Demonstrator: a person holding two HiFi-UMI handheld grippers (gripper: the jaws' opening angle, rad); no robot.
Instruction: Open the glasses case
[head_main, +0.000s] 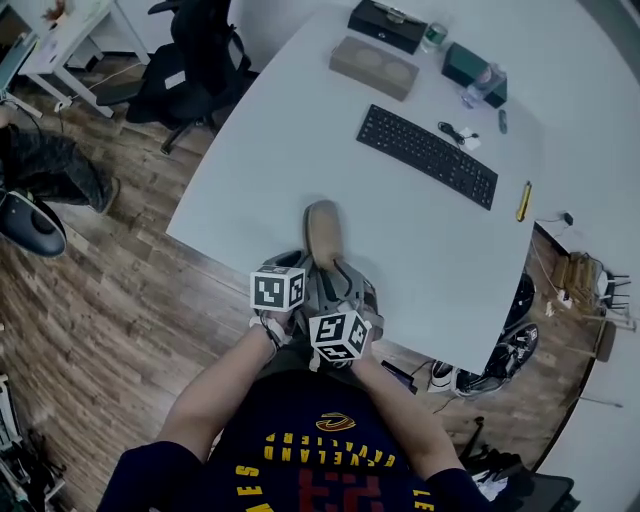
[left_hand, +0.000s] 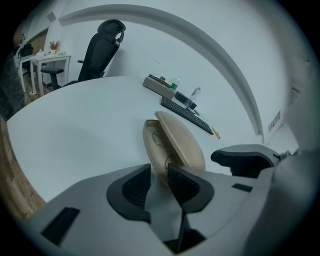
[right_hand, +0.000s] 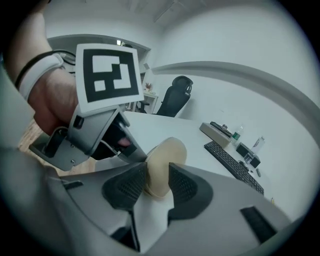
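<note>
A tan oval glasses case (head_main: 322, 232) lies on the white table (head_main: 240, 190), close to its near edge. In the left gripper view the case (left_hand: 175, 145) stands ajar, its lid lifted off the lower shell with wire glasses showing inside. My left gripper (left_hand: 159, 172) straddles the shell's near end, and a sliver of gap shows at the left pad. My right gripper (right_hand: 157, 182) has both pads against the sides of the case (right_hand: 165, 160) at its near end. In the head view both grippers (head_main: 305, 282) (head_main: 345, 292) sit side by side at that end.
Farther back on the table are a black keyboard (head_main: 427, 155), a tan box (head_main: 374, 67), a black box (head_main: 387, 25), a teal box (head_main: 472, 70) and a yellow pen (head_main: 523, 200). A black office chair (head_main: 195, 60) stands left of the table on the wood floor.
</note>
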